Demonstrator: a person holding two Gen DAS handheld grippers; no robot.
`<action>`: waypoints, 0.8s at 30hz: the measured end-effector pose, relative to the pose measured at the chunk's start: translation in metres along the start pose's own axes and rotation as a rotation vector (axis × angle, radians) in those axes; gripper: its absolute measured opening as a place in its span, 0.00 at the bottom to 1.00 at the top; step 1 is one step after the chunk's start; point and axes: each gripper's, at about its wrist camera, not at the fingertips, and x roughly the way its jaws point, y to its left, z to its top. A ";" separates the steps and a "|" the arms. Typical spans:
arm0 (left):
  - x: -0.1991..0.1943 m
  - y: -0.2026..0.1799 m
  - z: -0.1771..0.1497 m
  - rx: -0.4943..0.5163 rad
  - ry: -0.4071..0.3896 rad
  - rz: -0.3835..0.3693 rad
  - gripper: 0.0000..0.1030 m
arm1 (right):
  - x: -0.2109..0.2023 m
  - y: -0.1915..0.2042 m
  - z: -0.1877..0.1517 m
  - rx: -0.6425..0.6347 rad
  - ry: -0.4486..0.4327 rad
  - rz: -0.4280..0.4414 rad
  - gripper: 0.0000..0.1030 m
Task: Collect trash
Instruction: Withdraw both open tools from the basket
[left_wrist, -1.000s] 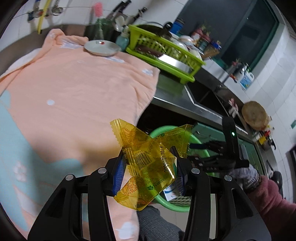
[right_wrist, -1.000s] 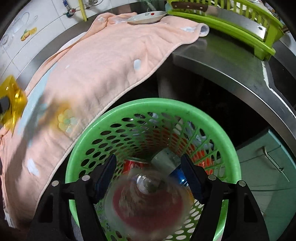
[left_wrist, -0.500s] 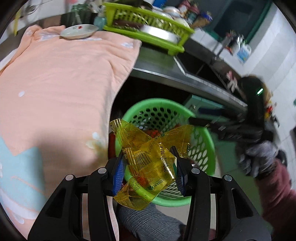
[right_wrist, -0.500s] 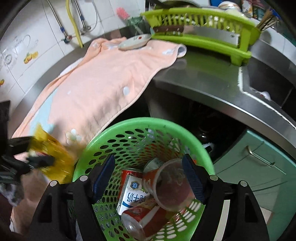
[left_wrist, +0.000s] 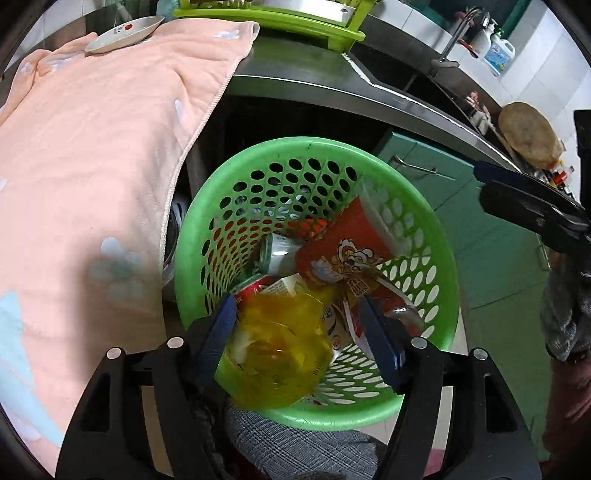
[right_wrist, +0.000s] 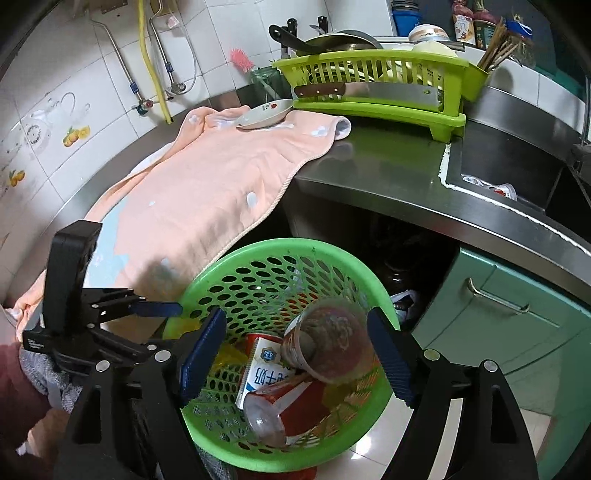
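A green perforated basket (left_wrist: 192, 229) (right_wrist: 236, 258) stands below the counter edge. It holds a red paper cup (left_wrist: 343, 247) (right_wrist: 328, 343), a milk carton (right_wrist: 266, 373), cans and a plastic bottle (right_wrist: 264, 417). My left gripper (left_wrist: 299, 332) is open over the basket's near rim. A blurred yellow wrapper (left_wrist: 280, 350) is loose between its fingers, falling into the basket. My right gripper (right_wrist: 295, 354) is open and empty above the basket; it also shows at the right edge of the left wrist view (left_wrist: 532, 199).
A peach towel (left_wrist: 92, 147) (right_wrist: 207, 184) drapes over the steel counter (right_wrist: 388, 173) with a small plate (right_wrist: 264, 114) on it. A green dish rack (right_wrist: 376, 85) holds a cleaver. A sink (right_wrist: 517, 173) is at right, green cabinets (right_wrist: 498, 314) below.
My left gripper moved over the basket and opened, letting go of the yellow wrapper. My right gripper let the red cup drop into the basket and drew back upward.
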 end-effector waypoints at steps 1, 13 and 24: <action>0.001 0.000 0.000 -0.003 0.000 -0.003 0.69 | -0.001 -0.001 -0.002 0.006 -0.005 -0.001 0.77; -0.036 0.010 -0.012 -0.038 -0.087 0.025 0.79 | -0.019 0.024 -0.021 0.022 -0.071 -0.026 0.83; -0.109 0.025 -0.037 -0.104 -0.253 0.231 0.89 | -0.039 0.068 -0.034 0.060 -0.130 -0.018 0.89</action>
